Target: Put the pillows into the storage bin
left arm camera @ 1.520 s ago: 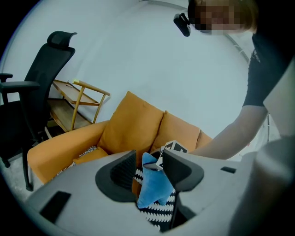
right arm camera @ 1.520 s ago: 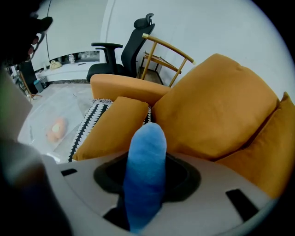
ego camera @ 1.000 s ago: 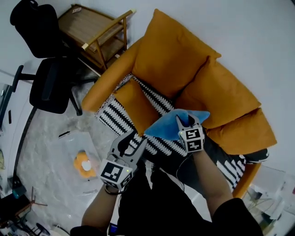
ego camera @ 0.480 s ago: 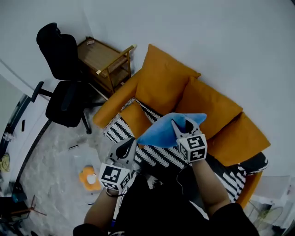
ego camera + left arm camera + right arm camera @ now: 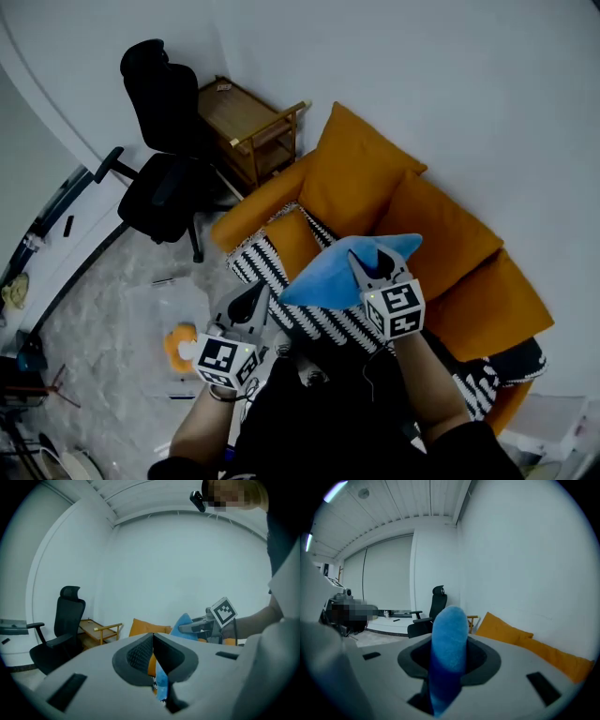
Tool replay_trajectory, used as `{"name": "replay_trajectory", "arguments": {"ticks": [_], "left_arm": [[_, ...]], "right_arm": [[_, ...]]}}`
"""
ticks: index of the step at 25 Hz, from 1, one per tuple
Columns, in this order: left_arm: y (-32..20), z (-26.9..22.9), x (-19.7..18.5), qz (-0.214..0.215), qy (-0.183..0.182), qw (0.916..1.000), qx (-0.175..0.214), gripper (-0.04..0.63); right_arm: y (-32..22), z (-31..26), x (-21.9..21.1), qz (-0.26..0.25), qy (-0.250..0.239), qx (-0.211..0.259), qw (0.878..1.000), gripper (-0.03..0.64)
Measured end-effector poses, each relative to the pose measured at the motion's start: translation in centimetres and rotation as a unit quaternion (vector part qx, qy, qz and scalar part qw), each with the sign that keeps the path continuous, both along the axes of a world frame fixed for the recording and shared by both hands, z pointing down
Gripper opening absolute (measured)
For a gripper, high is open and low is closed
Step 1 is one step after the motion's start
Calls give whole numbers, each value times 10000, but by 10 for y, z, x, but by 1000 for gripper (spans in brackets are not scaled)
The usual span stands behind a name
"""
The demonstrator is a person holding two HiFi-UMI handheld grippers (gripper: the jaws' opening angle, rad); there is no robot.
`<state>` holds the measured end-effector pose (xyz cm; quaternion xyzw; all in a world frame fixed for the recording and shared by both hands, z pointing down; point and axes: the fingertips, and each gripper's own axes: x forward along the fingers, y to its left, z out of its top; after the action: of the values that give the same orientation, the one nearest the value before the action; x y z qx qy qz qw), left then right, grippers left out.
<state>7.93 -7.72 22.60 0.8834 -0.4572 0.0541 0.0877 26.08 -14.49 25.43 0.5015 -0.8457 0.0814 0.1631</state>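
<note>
In the head view, the right gripper (image 5: 373, 264) sits just right of centre with its fingers clamped on a blue pillow (image 5: 323, 278). The pillow is held up in the air over the seat of an orange sofa (image 5: 366, 178), and its free end juts toward 9 o'clock. The left gripper (image 5: 253, 292) is at about 7 o'clock from centre, its tip just beside that free end. A black-and-white striped throw (image 5: 328, 321) lies on the seat below both. A black office chair (image 5: 164, 183) stands at 10 o'clock, with a wooden side table (image 5: 248, 122) at 11 o'clock between chair and sofa. A small orange object (image 5: 178, 342) lies on the floor at 8 o'clock, and I cannot tell what it is.

In the left gripper view, the fingers (image 5: 138, 656) have just been closing and now meet at their tips. A sliver of blue shows in the slit beneath them, but whether they pinch the cloth I cannot tell. The right gripper and the pillow appear at 3 o'clock, the chair at 9 o'clock.

In the right gripper view, the fingers (image 5: 483, 660) stand partly apart, pressed on the pillow's rounded edge, which rises upright through the centre. The sofa's orange cushions run off toward 4 o'clock.
</note>
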Motion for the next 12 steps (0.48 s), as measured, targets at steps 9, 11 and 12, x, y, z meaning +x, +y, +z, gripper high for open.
{"name": "replay_trajectory", "arguments": {"ticks": [9, 11, 12], "left_arm": [[44, 28, -60, -1116, 6, 9929, -407, 6], [57, 28, -78, -1346, 15, 9900, -413, 6], [64, 29, -89, -1465, 19, 9883, -427, 6]], "right_arm": [[5, 33, -80, -1157, -65, -365, 9926, 135], [9, 38, -105, -1424, -40, -445, 9888, 137], [10, 39, -120, -1547, -35, -468, 9869, 137]]}}
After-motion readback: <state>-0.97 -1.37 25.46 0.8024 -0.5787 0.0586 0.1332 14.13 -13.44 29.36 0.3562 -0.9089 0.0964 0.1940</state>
